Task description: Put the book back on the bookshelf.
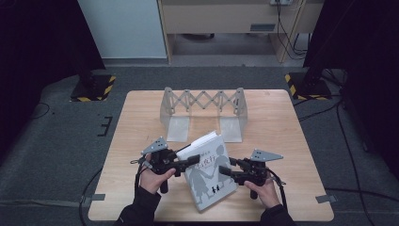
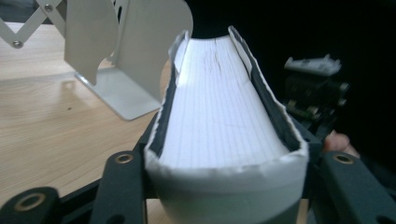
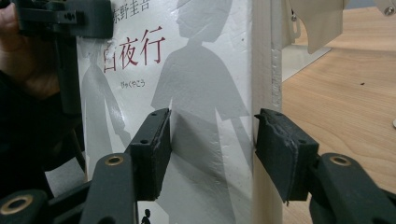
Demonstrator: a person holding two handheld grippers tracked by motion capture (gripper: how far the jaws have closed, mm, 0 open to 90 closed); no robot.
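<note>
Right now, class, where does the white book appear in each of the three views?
High view: book at lower centre, between both grippers.
Left gripper view: its page edge at centre, between the jaws.
Right gripper view: its cover at centre-left.
Shared landmark: the metal bookend rack.

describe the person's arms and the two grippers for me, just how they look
Both forearms wear dark sleeves. The left gripper and right gripper are black, each with a grey three-cornered plate on top, a black cable trailing, and brass-coloured rivets at the jaw joints. The pads are black, worn rubber.
</note>
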